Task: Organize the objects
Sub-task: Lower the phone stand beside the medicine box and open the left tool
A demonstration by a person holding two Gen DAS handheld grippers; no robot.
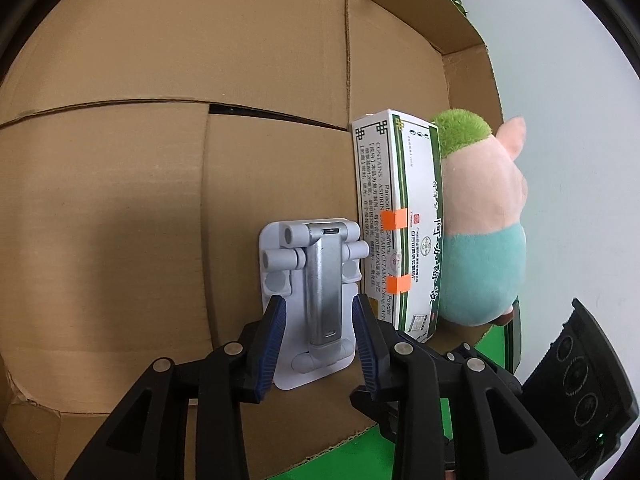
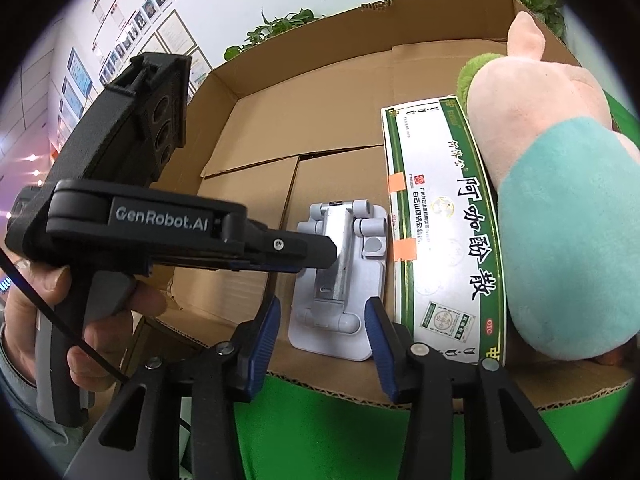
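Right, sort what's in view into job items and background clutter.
Job items: phone stand between the left gripper fingers, medicine box, plush pig, all inside the cardboard box.

Background: potted plants, framed pictures on the wall, green surface under the box.

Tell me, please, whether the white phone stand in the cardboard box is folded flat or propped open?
Folded flat: the phone stand lies on the cardboard box floor with its metal arm down along the base plate.

Left tongs (image 1: 320, 336): showing black linked arms, silver rivets, ribbed blue pads (image 1: 269, 344). Right tongs (image 2: 322, 332): matching. Left body bearing "GenRobot.AI" lettering, one screw, thin black cable trailing.
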